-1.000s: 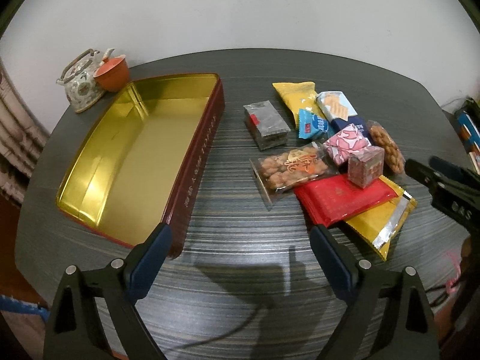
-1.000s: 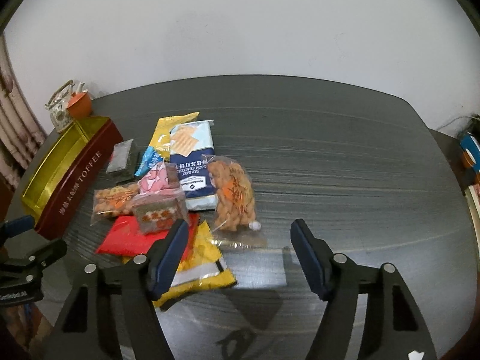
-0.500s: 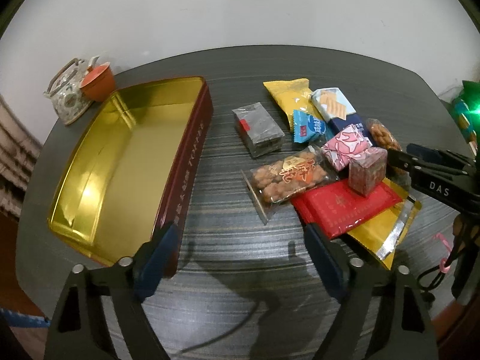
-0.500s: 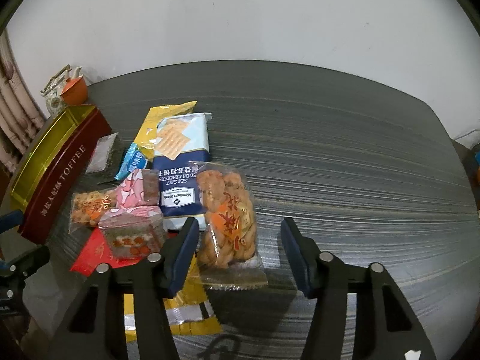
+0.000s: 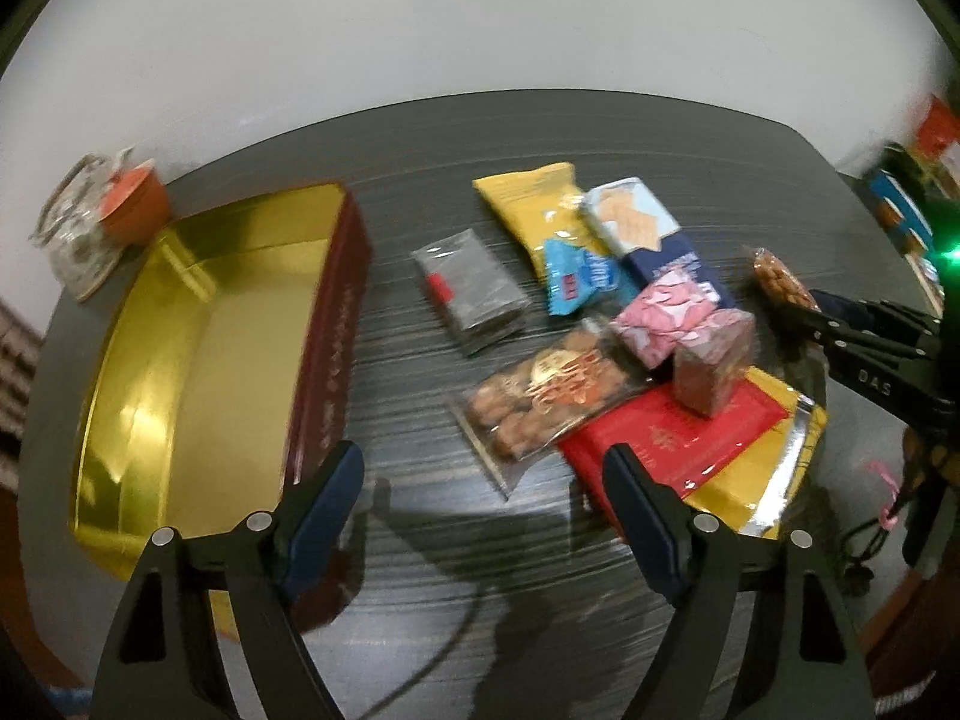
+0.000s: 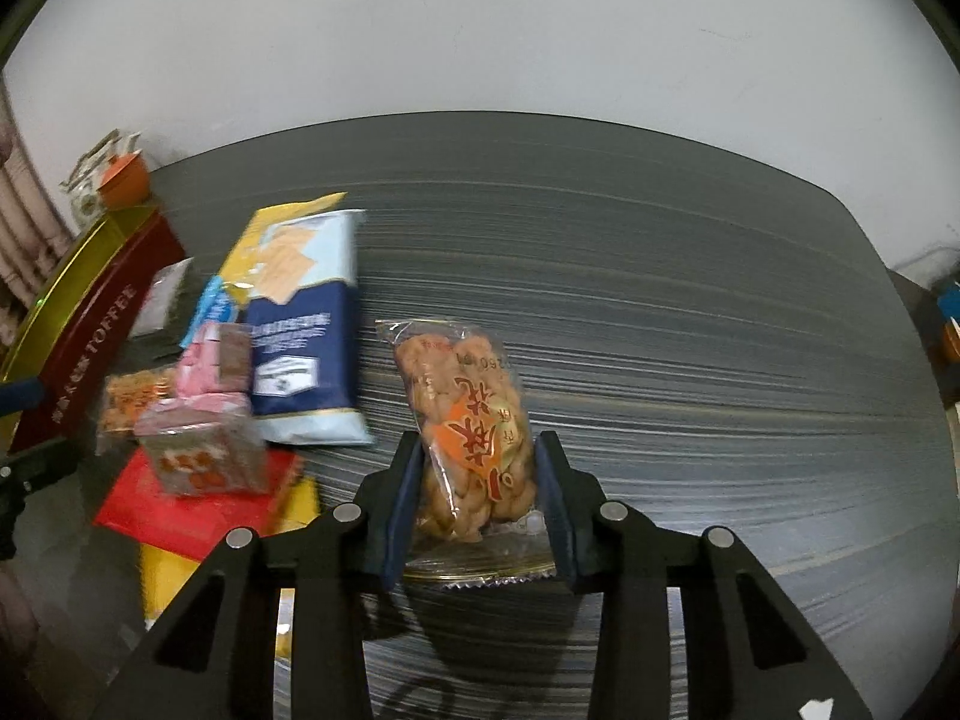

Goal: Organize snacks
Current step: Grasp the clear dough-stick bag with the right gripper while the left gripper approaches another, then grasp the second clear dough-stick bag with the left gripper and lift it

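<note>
My right gripper (image 6: 477, 450) is shut on a clear bag of fried dough twists (image 6: 462, 384), its pads pressing both sides of the bag's lower end. The same bag (image 5: 777, 276) shows in the left wrist view, at the tip of my right gripper (image 5: 804, 315). My left gripper (image 5: 483, 462) is open and holds nothing. It hangs over the dark table between the gold-lined toffee tin (image 5: 198, 348) and the snack pile. That pile holds a clear bag of brown bites (image 5: 546, 390), a red packet (image 5: 660, 438), a grey packet (image 5: 471, 288) and a small brown box (image 5: 714, 366).
A patterned teapot (image 5: 72, 234) and an orange cup (image 5: 135, 198) stand behind the tin at the table's far left. A yellow bag (image 5: 528, 204), a blue cracker pack (image 6: 300, 324) and a pink pack (image 5: 666, 312) lie at the back of the pile. Clutter sits beyond the table's right edge.
My right gripper moved forward over the dough-twist bag and shut on it. My left gripper shifted a little toward the snack pile and narrowed slightly.
</note>
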`<move>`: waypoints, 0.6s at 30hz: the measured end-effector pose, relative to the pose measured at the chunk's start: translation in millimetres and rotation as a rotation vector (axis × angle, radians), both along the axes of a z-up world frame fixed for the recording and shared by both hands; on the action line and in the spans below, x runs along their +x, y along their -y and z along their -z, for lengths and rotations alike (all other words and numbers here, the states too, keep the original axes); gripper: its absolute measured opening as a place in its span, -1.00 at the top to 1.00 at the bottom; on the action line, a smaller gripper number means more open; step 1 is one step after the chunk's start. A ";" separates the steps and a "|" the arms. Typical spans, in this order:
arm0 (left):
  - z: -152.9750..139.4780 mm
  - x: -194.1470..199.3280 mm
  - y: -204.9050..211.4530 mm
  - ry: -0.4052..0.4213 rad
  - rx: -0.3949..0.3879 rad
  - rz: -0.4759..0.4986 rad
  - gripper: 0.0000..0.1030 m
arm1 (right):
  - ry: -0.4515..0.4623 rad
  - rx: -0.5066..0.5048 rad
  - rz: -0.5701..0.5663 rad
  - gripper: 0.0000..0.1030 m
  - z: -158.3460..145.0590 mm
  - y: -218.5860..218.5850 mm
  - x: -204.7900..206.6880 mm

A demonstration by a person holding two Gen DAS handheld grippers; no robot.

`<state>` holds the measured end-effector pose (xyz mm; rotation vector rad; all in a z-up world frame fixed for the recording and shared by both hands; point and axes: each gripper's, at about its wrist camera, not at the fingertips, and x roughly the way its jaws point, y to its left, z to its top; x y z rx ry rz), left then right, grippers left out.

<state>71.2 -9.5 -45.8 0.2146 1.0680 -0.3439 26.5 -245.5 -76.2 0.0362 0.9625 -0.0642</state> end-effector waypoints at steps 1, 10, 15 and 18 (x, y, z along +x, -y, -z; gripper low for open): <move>0.4 1.8 2.0 0.001 -0.002 0.016 -0.59 | 0.000 -0.006 0.007 0.32 0.6 3.1 -1.3; 13.3 19.4 19.0 -0.041 0.052 0.164 -0.45 | 0.030 -0.015 0.033 0.31 7.5 10.9 -10.1; 24.9 32.1 22.9 -0.078 0.086 0.184 -0.36 | 0.040 -0.022 0.035 0.30 8.9 8.9 -13.6; 29.9 41.2 25.2 -0.104 0.080 0.193 -0.35 | 0.043 -0.024 0.035 0.29 10.3 10.7 -16.2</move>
